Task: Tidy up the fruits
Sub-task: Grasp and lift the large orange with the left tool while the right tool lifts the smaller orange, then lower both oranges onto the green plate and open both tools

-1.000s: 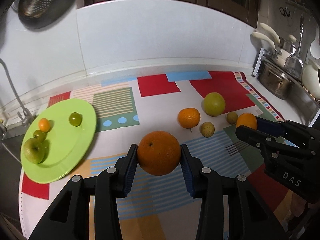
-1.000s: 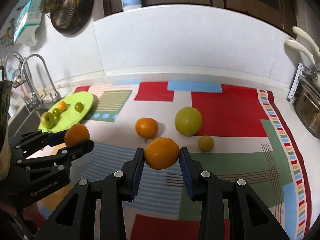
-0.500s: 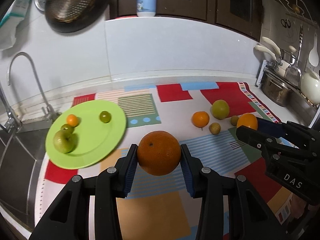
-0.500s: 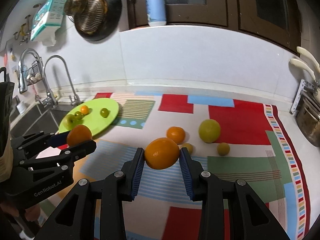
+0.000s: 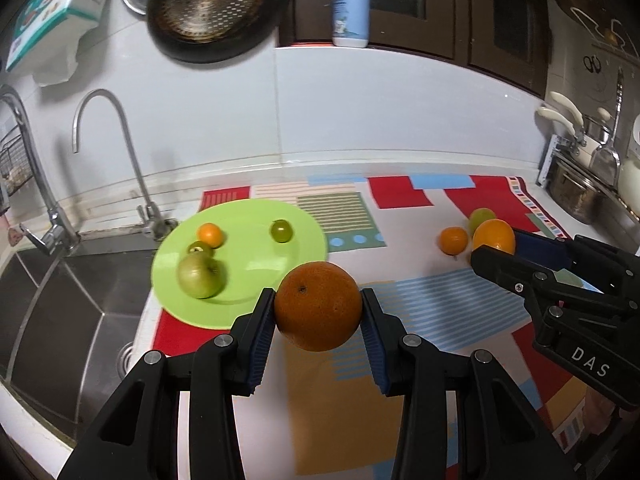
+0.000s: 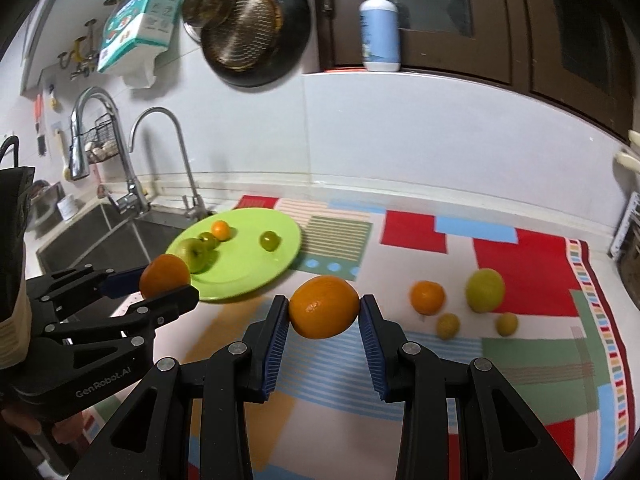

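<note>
My left gripper [image 5: 318, 312] is shut on a large dark orange [image 5: 318, 306], held above the mat just right of the green plate [image 5: 256, 264]. It also shows in the right wrist view [image 6: 166, 280]. My right gripper [image 6: 324, 308] is shut on a lighter orange [image 6: 324, 306], which also shows in the left wrist view [image 5: 494, 237]. The plate [image 6: 248, 272] holds a green apple [image 5: 199, 276], a small tangerine [image 5: 209, 235] and two small green fruits. On the mat lie a tangerine [image 6: 427, 297], a large green fruit [image 6: 485, 290] and two small yellowish fruits.
A steel sink [image 5: 60, 312] with a tap [image 5: 120, 152] lies left of the plate. The patterned mat [image 6: 520, 352] covers the counter. Pots and a dish rack [image 5: 580, 188] stand at the far right. A pan [image 6: 252, 28] hangs on the wall.
Both grippers have lifted and drawn back leftward with their oranges. The plate and sink now sit nearer the middle of both views.
</note>
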Motion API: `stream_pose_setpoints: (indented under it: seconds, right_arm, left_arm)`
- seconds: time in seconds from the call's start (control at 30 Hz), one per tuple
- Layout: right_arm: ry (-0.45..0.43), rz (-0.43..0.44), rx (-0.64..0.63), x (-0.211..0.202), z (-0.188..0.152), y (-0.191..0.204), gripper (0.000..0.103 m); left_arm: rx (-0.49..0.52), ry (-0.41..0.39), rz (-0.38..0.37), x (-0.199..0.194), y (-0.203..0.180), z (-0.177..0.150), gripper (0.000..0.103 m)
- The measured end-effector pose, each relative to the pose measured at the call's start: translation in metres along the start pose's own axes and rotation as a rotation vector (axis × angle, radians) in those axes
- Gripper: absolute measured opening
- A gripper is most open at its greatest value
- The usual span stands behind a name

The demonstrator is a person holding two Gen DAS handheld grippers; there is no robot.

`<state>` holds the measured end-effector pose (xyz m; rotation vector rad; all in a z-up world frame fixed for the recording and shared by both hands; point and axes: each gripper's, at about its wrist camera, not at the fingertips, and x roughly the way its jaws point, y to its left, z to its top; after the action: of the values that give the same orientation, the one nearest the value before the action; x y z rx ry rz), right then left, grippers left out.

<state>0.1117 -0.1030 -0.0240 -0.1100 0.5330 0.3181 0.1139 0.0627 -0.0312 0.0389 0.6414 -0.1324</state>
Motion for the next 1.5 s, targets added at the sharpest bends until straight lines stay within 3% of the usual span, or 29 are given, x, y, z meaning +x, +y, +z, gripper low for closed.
stream_pose_setpoints:
  seconds: [0.63,1.27,1.37,1.5]
  right_arm:
    - [0.018,0.136,-0.115,0.071,0.039,0.043,0.037]
    - [0.134,0.241,-0.155,0.170,0.043,0.054,0.037]
    - [0.134,0.249,-0.131,0.175,0.045,0.051,0.045]
    - [0.115,0.228,-0.110,0.170,0.048,0.045,0.046]
  left_arm:
    - [-0.062,0.015,0.081,0.044,0.051,0.011,0.041]
    - [-0.047,0.086,0.083,0.104,0.067,0.011,0.041]
    - [-0.037,0.062,0.095,0.101,0.065,0.014,0.051]
    - [-0.023,0.030,0.115,0.094,0.061,0.018,0.056]
